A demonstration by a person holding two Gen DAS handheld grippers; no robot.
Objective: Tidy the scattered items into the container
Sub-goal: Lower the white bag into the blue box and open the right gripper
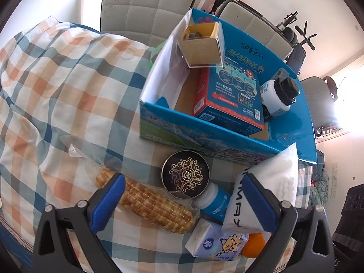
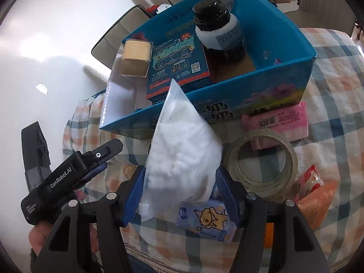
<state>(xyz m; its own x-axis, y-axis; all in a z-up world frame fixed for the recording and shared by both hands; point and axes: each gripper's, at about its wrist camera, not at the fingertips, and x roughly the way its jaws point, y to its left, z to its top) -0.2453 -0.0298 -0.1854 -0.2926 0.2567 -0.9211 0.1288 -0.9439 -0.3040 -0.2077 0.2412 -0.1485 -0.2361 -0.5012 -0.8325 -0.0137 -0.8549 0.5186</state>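
A blue cardboard box (image 1: pixel 293 122) stands on the checked cloth and holds a gold cube box (image 1: pixel 201 45), a blue snack carton (image 1: pixel 229 97) and a black-capped white bottle (image 1: pixel 281 95). My right gripper (image 2: pixel 180 193) is shut on a clear bag of white cotton (image 2: pixel 182 150), held above the table in front of the box (image 2: pixel 282 91). The bag also shows in the left wrist view (image 1: pixel 266 186). My left gripper (image 1: pixel 184 200) is open above a corn cob (image 1: pixel 150 202), a round black tin (image 1: pixel 185 174) and a small blue bottle (image 1: pixel 215 202).
A tissue pack (image 1: pixel 216 242) and an orange item (image 1: pixel 253 244) lie near the front. A tape roll (image 2: pixel 261 166), a pink packet (image 2: pixel 279 120) and an orange packet (image 2: pixel 318 202) lie to the right. Chairs (image 1: pixel 145 6) stand behind the table.
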